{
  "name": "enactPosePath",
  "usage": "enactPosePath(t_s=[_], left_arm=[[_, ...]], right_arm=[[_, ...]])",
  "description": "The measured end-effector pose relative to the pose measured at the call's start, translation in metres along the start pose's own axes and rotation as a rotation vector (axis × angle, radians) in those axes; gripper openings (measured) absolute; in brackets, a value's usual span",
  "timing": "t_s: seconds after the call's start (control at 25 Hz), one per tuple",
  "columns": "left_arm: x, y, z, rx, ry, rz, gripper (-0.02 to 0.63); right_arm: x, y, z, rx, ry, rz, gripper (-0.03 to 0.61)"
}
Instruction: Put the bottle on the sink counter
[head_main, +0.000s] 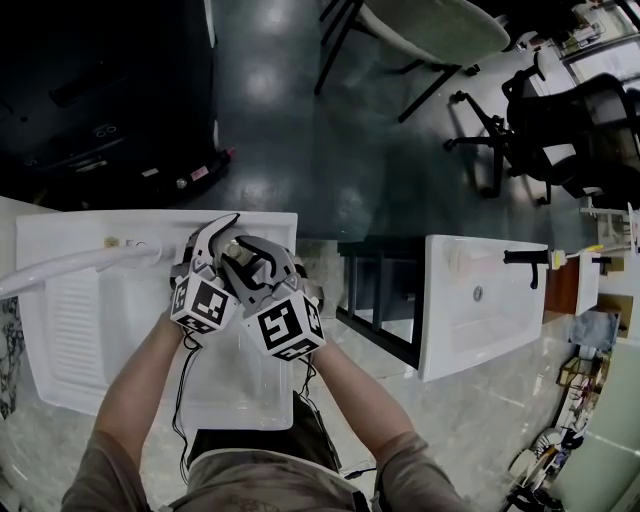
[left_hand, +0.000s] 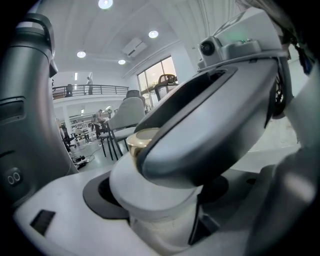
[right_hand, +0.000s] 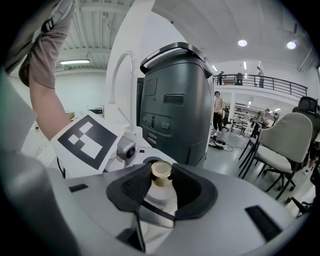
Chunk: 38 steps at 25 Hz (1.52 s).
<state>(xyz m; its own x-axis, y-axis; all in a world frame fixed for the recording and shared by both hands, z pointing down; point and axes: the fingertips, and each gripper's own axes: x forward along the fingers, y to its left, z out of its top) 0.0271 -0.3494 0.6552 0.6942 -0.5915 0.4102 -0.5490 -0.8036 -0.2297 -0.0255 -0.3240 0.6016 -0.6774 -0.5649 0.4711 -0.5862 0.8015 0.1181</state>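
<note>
In the right gripper view a white bottle (right_hand: 158, 202) with a gold cap (right_hand: 161, 172) stands between the dark pads of my right gripper (right_hand: 161, 187), which is shut on its neck. From the left gripper view the same bottle (left_hand: 160, 222) fills the gap of my left gripper (left_hand: 160, 210), whose pads press its body; the right gripper's jaw crosses over the gold cap (left_hand: 139, 141). In the head view both grippers, left (head_main: 222, 245) and right (head_main: 250, 262), meet over the white sink (head_main: 60, 300), hiding the bottle.
A white faucet (head_main: 70, 265) reaches over the ribbed drainer (head_main: 75, 320) at the sink's left. A second white sink (head_main: 480, 300) stands to the right across a dark gap. A dark machine (head_main: 100, 90) and office chairs (head_main: 560, 120) are beyond.
</note>
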Motion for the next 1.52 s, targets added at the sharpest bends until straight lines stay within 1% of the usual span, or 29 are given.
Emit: enactPosePath(t_s=[0.24, 0.4, 0.52, 0.68, 0.76, 0.84, 0.92, 0.96, 1.0, 1.12, 1.2, 1.28, 1.36, 1.44, 1.52], left_arm=[[-0.005, 0.005, 0.005, 0.001, -0.044, 0.048, 0.345], [-0.014, 0.006, 0.007, -0.060, -0.091, 0.060, 0.345], [-0.021, 0.007, 0.009, -0.090, -0.102, 0.073, 0.345], [-0.026, 0.008, 0.013, -0.097, -0.100, 0.079, 0.345], [-0.028, 0.008, 0.013, -0.096, -0.088, 0.075, 0.347], [-0.031, 0.005, 0.013, -0.082, -0.071, 0.066, 0.347], [-0.034, 0.003, 0.017, -0.063, -0.065, 0.061, 0.345], [-0.036, 0.004, 0.020, -0.060, -0.068, 0.064, 0.347], [-0.038, 0.005, 0.023, -0.062, -0.074, 0.070, 0.347], [-0.047, 0.012, 0.033, -0.093, -0.097, 0.091, 0.345], [-0.055, 0.011, 0.040, -0.113, -0.108, 0.088, 0.345], [-0.064, 0.007, 0.053, -0.104, -0.126, 0.082, 0.345], [-0.074, 0.004, 0.071, -0.098, -0.164, 0.078, 0.345], [-0.084, 0.004, 0.087, -0.123, -0.199, 0.081, 0.344], [-0.095, 0.007, 0.098, -0.153, -0.218, 0.097, 0.344]], right_arm=[[0.003, 0.000, 0.002, -0.004, 0.000, -0.010, 0.135], [0.004, -0.003, -0.001, 0.048, 0.002, -0.013, 0.135], [0.003, -0.004, -0.002, 0.062, 0.000, -0.009, 0.135], [0.002, -0.006, -0.001, 0.070, 0.000, -0.014, 0.138], [0.002, -0.006, -0.001, 0.064, 0.000, -0.029, 0.146], [0.003, -0.004, -0.001, 0.063, -0.001, -0.026, 0.152], [0.002, -0.004, 0.002, 0.079, -0.012, -0.017, 0.185], [0.001, -0.005, 0.005, 0.092, -0.023, -0.017, 0.206], [0.000, -0.007, 0.008, 0.106, -0.037, -0.019, 0.209], [-0.009, -0.014, 0.021, 0.137, -0.070, -0.039, 0.210], [-0.020, -0.018, 0.032, 0.143, -0.089, -0.058, 0.210], [-0.034, -0.022, 0.043, 0.138, -0.107, -0.070, 0.209], [-0.047, -0.026, 0.053, 0.130, -0.115, -0.066, 0.204], [-0.061, -0.029, 0.063, 0.127, -0.134, -0.070, 0.193], [-0.075, -0.032, 0.074, 0.124, -0.160, -0.088, 0.161]])
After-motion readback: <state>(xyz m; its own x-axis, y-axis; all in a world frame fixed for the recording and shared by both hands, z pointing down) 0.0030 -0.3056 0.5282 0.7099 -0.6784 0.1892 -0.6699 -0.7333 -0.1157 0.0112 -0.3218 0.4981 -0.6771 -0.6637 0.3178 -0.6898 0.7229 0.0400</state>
